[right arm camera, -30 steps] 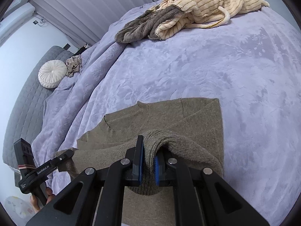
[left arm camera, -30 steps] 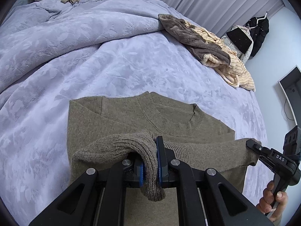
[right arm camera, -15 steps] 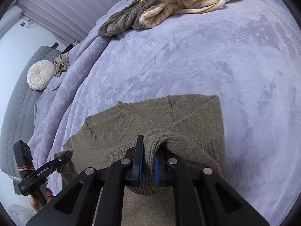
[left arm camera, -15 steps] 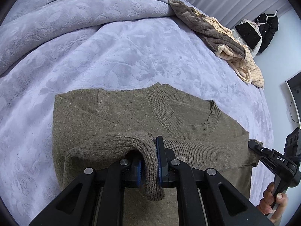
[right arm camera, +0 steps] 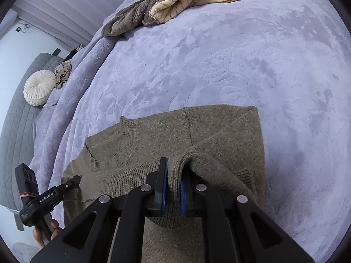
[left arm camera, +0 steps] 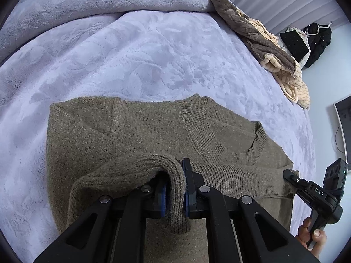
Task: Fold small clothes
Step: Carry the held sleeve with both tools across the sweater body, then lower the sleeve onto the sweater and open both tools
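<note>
An olive-brown knit sweater (left arm camera: 140,131) lies on the lavender bedspread (left arm camera: 131,54), collar away from me. My left gripper (left arm camera: 175,188) is shut on the sweater's ribbed bottom hem, which is lifted and folded up over the body. My right gripper (right arm camera: 172,186) is shut on the same hem further right. The sweater (right arm camera: 219,135) also shows in the right wrist view. Each gripper shows in the other's view: the right one (left arm camera: 289,173) at the sweater's right edge, the left one (right arm camera: 74,178) at its left edge.
A heap of brown and cream striped fleece clothes (left arm camera: 274,50) lies at the far side of the bed, also in the right wrist view (right arm camera: 186,2). A round white cushion (right arm camera: 39,89) and a beige garment (right arm camera: 63,70) sit by the grey headboard. Dark jackets (left arm camera: 316,41) hang by the wall.
Both grippers have carried the hem forward toward the collar, and both cameras have tipped down and closer to the sweater. Both stay shut on the hem.
</note>
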`<state>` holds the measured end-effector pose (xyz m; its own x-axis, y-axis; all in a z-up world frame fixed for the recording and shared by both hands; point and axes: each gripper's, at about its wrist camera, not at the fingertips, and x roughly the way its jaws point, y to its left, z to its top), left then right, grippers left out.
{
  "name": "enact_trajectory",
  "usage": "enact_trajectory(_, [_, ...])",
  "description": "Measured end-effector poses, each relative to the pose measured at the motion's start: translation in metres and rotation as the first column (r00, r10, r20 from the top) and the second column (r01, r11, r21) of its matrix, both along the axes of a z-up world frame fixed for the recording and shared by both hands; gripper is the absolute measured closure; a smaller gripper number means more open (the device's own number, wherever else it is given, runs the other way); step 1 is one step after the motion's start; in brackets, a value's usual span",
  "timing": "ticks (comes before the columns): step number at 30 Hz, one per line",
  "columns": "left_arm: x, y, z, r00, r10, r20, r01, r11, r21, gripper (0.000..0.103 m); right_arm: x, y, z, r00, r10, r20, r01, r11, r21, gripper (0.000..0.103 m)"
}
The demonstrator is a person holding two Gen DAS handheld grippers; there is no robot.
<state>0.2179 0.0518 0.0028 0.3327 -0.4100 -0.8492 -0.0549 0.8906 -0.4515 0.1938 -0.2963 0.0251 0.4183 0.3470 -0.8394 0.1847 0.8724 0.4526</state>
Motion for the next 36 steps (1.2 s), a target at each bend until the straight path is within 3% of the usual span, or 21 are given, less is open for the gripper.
enact_trajectory(12, [0.018, 0.006, -0.017, 0.998, -0.006, -0.070, 0.002, 0.998, -0.070, 0.091, 0.009, -0.003, -0.016, 1.000, -0.004, -0.026, 0.005, 1.000, 0.029, 0.093])
enact_trajectory(17, [0.022, 0.006, -0.016, 0.996, -0.022, -0.084, 0.016, 0.997, -0.069, 0.088, 0.012, -0.013, -0.020, 0.999, -0.014, -0.048, 0.019, 0.994, 0.107, 0.091])
enact_trajectory(18, [0.021, 0.005, -0.016, 0.996, -0.028, -0.082, 0.022, 0.997, -0.075, 0.084, 0.012, -0.014, -0.019, 0.999, -0.011, -0.047, 0.016, 0.993, 0.118, 0.090])
enact_trajectory(19, [0.021, 0.005, -0.014, 0.996, -0.035, -0.077, 0.028, 0.995, -0.095, 0.071, 0.011, -0.015, -0.018, 0.999, -0.007, -0.044, 0.012, 0.992, 0.127, 0.089])
enact_trajectory(20, [0.020, 0.004, -0.013, 0.996, -0.045, -0.072, 0.035, 0.991, -0.129, 0.050, 0.011, -0.015, -0.018, 0.999, -0.004, -0.042, 0.009, 0.991, 0.133, 0.088])
enact_trajectory(22, [0.017, 0.004, -0.006, 0.997, -0.049, -0.051, 0.039, 0.981, -0.189, 0.023, 0.009, -0.014, -0.016, 0.999, -0.002, -0.038, 0.008, 0.989, 0.149, 0.078])
enact_trajectory(23, [0.015, 0.002, -0.001, 0.998, -0.043, -0.035, 0.036, 0.984, -0.174, 0.019, 0.008, -0.014, -0.014, 0.999, -0.002, -0.034, 0.007, 0.987, 0.161, 0.073])
enact_trajectory(25, [0.011, -0.006, 0.008, 0.998, -0.060, -0.009, 0.059, 0.994, -0.094, 0.019, 0.005, -0.012, -0.011, 1.000, -0.001, -0.018, 0.005, 0.983, 0.184, 0.048])
enact_trajectory(27, [0.008, -0.012, 0.013, 0.996, -0.090, -0.001, 0.090, 0.994, -0.061, 0.019, 0.003, -0.010, -0.005, 1.000, -0.009, -0.002, 0.009, 0.984, 0.176, 0.043])
enact_trajectory(31, [-0.006, -0.009, 0.028, 0.994, -0.106, 0.042, 0.108, 0.992, -0.066, 0.019, -0.006, -0.011, 0.008, 1.000, -0.014, 0.024, 0.010, 0.986, 0.165, 0.043])
enact_trajectory(36, [-0.018, -0.013, 0.039, 0.985, -0.150, 0.084, 0.150, 0.989, 0.009, 0.019, -0.020, -0.009, 0.029, 0.997, 0.009, 0.078, -0.016, 0.996, 0.089, 0.043])
